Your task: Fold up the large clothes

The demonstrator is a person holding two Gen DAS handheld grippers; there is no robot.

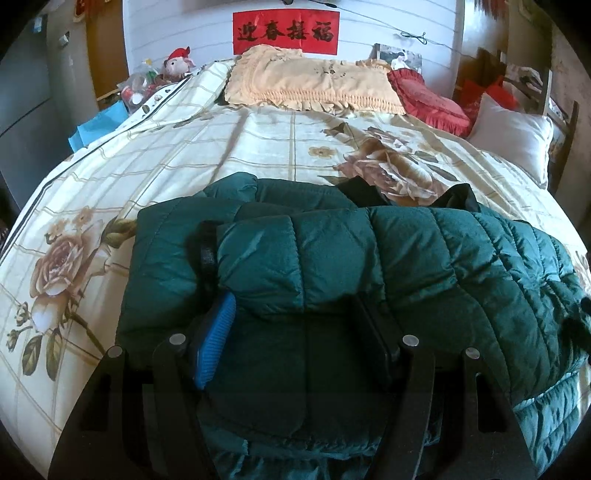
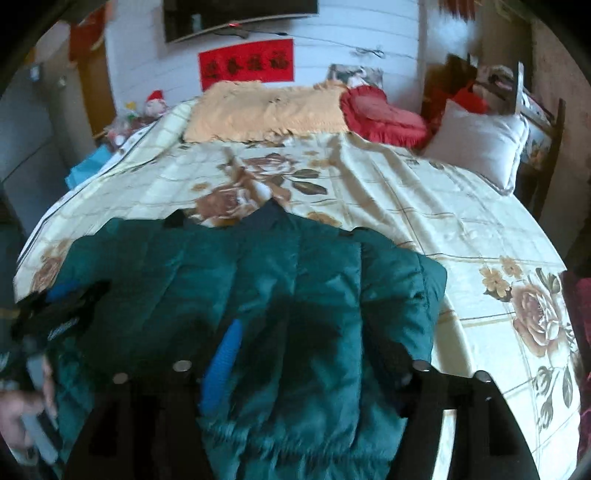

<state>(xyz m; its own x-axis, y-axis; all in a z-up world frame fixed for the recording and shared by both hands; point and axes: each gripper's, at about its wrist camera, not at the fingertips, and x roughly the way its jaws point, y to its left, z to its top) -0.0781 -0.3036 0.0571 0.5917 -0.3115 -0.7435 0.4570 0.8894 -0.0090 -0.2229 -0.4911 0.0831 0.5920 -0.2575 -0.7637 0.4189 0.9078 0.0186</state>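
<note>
A dark green quilted puffer jacket point(image 1: 424, 258) lies on the flower-patterned bedspread point(image 1: 184, 155), its sleeve folded across the body and its dark collar toward the pillows. My left gripper point(image 1: 295, 332) hangs low over the jacket's left part, open, with the padded fabric lying between its blue pad point(image 1: 218, 339) and the dark finger opposite. In the right wrist view the jacket point(image 2: 258, 288) fills the foreground. My right gripper point(image 2: 310, 369) stands open over its near hem, fabric between the fingers and unpinched. The left gripper point(image 2: 55, 314) shows blurred at the jacket's left edge, with a hand point(image 2: 18, 417) behind it.
At the head of the bed lie a peach fringed pillow cover point(image 1: 314, 85), a red cushion point(image 1: 432, 99) and a white pillow point(image 1: 513, 136). A soft toy and clutter point(image 1: 159, 77) stand at the far left corner. A red banner point(image 1: 286, 31) hangs on the white wall.
</note>
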